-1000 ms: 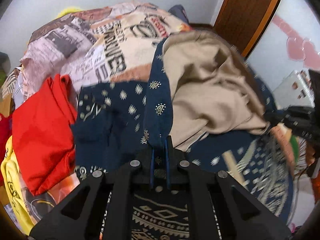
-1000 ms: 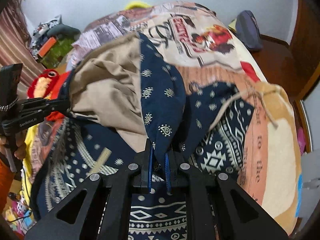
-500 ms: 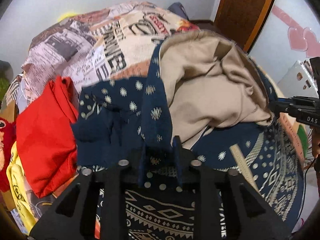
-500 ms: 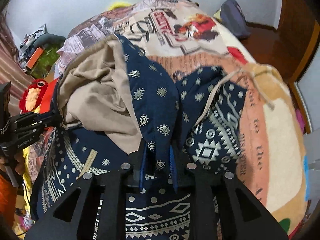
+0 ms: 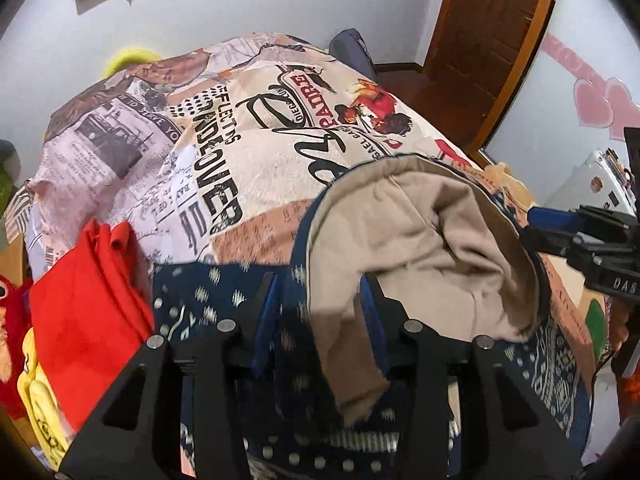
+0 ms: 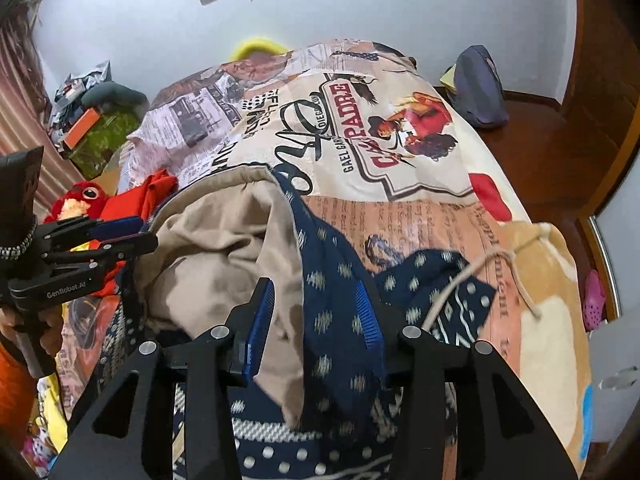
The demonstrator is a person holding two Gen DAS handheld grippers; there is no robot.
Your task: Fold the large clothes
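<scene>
A navy patterned hoodie with beige lining (image 5: 420,240) lies bunched on the bed; it also shows in the right wrist view (image 6: 224,248). My left gripper (image 5: 318,286) is open, jaws wide apart, with the hoodie's navy and beige fabric lying loose between them. My right gripper (image 6: 316,292) is open too, with a fold of navy fabric (image 6: 336,300) draped between its blue pads (image 6: 262,320). Each gripper shows at the edge of the other's view, the right gripper (image 5: 560,232) and the left gripper (image 6: 108,236). A beige drawstring (image 6: 500,268) trails to the right.
The bed carries a printed newspaper-style blanket (image 5: 224,140). A red garment (image 5: 88,300) and yellow clothes (image 5: 36,400) lie at the left. A red plush toy (image 6: 80,200) sits by the bed. A wooden door (image 5: 492,40) stands at the right. A dark bag (image 6: 480,84) lies on the floor.
Both grippers have opened and let go of the hoodie's edge. The fabric has dropped and now lies loose between the jaws. Both cameras have tilted up toward the far wall.
</scene>
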